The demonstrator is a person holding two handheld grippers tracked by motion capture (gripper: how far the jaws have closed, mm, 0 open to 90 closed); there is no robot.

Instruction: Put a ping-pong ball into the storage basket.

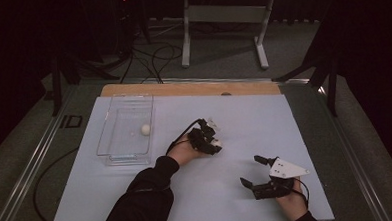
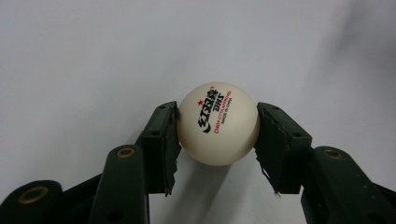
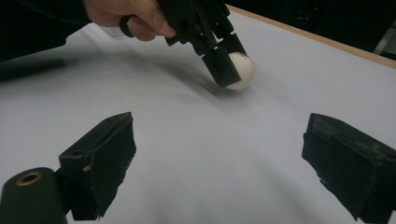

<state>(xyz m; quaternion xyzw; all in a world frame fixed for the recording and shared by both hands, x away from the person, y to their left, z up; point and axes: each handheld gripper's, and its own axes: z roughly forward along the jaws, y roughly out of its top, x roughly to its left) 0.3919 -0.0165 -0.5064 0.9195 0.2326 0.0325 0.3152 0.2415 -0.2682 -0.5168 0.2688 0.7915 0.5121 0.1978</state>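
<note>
The table was covered with a flat, matte pale-grey sheet, with a strip of bare wood along the far edge. Toward the left sat a clear plastic bin, a long rectangle running away from the person, see-through enough that its walls were hard to pick out, and a small white ball lay inside near its right wall. The right gripper, chunky black with a grey three-cornered plate on top, hovered near the front right with its jaws spread wide around nothing; that forearm was cut off at the frame edge. The left gripper sat around mid-table, clamped on a ping-pong ball, a smooth cream sphere pinched between two ragged rubbery pads right at the sheet. Being round it had no long axis, but its red and black print faced the left gripper's camera, slanting up to the right.
</note>
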